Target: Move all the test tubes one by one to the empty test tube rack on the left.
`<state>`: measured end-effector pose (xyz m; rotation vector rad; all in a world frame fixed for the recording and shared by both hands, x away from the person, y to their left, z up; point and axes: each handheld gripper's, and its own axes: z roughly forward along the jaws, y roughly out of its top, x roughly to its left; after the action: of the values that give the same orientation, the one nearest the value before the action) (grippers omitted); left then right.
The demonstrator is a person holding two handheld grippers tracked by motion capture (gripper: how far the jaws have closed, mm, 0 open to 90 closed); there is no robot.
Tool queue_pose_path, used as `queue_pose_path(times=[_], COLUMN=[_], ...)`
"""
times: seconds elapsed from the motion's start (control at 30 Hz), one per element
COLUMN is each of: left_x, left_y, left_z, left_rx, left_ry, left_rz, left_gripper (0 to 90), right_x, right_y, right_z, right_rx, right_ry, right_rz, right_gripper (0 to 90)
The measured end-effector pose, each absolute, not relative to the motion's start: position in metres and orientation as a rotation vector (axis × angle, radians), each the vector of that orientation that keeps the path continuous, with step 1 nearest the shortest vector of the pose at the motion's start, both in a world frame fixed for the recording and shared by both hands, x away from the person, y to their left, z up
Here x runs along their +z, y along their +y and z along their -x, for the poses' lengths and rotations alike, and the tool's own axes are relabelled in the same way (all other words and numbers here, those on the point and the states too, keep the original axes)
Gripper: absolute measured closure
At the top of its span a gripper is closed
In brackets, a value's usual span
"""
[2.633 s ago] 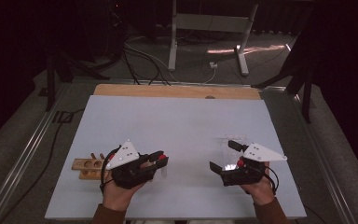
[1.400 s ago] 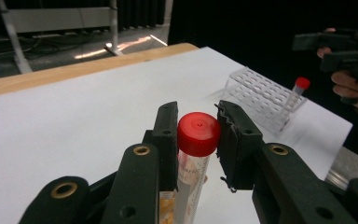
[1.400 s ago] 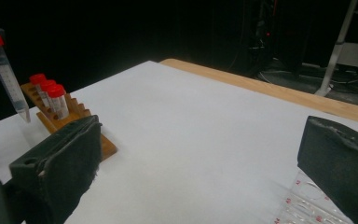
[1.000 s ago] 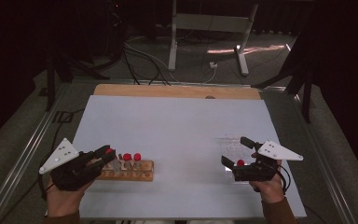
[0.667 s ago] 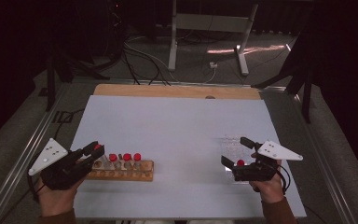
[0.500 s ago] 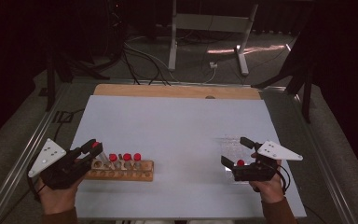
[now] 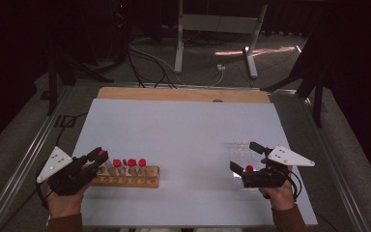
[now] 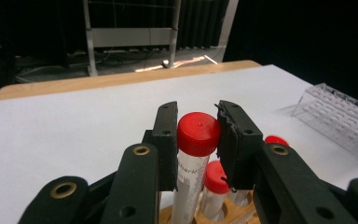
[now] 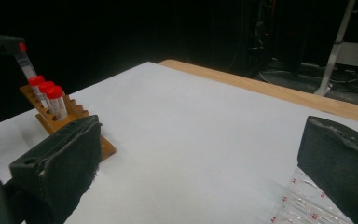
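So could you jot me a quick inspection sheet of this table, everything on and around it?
Surface: white sheet over a wooden board.
Job's things: wooden rack with three red-capped tubes; a fourth tube gripped; clear plastic rack on the right.
Clutter: nothing seen.
Grippers: left gripper shut on the fourth tube at the rack's end; right gripper open, over the clear plastic rack.
Cables: loose leads on the floor beyond the table.
Surroundings: dark room, metal stand behind.

My left gripper (image 7: 91, 163) & right gripper (image 7: 245, 163): black bodies, brass screws, grey 3-cornered plates on top, red knobs, black cables. Brown sleeves.
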<state>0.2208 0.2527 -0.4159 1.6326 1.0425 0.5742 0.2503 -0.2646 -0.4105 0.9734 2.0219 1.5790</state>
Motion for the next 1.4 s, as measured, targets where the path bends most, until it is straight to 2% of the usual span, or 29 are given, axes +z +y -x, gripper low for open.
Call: queue_pose_path(times=[0.47,1.1,1.23,1.33,1.4], left_x=[-0.435,-0.448,-0.447,-0.444,-0.443], left_y=[0.251,0.255,0.256,0.257,0.258], left_z=[-0.226,-0.228,-0.228,-0.228,-0.227], left_rx=[0.539,0.512,0.510,0.543,0.546], left_ry=[1.047,1.066,1.066,1.098,1.102], left_rz=[-1.711,-1.722,-1.702,-1.671,-1.647], left_gripper=[70.7,70.0,59.8,45.0,38.4], right_x=[-0.412,-0.410,-0.409,-0.409,-0.408], right_y=[-0.265,-0.268,-0.271,-0.273,-0.275], right_z=[-0.250,-0.249,-0.249,-0.248,-0.248], right_rx=[1.575,1.577,1.579,1.578,1.573], right_ry=[2.025,2.013,2.005,1.997,1.993], right_rz=[-0.972,-0.968,-0.968,-0.968,-0.971], right_gripper=[0.0,0.0,0.0,0.0,0.0])
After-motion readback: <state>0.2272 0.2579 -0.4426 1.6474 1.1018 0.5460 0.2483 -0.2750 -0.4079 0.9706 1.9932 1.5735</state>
